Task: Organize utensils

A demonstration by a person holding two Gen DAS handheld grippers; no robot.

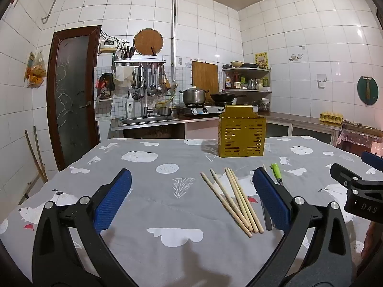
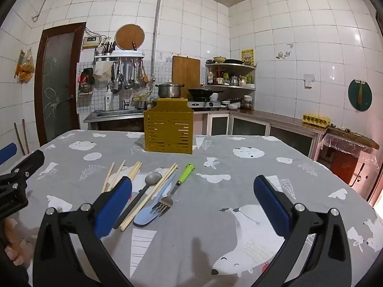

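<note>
Lying loose on printed grey cloth (image 2: 239,167), round pale wooden chopsticks (image 2: 148,191) point at slotted yellow metal caddy (image 2: 168,131); both grippers (image 1: 191,198) (image 2: 192,203) spread, empty.

A: What do the tools look like?

B: The left gripper (image 1: 191,201) has glossy black plastic arms with triangular cut-outs, round silver screws at the joints, and ribbed blue pads (image 1: 115,198) on each finger. The right gripper (image 2: 192,205) is built the same way.

A: Any markings?

B: White letters on the right gripper's black body, seen from the left wrist; they look like "DAS", though the rest is cut off.
</note>
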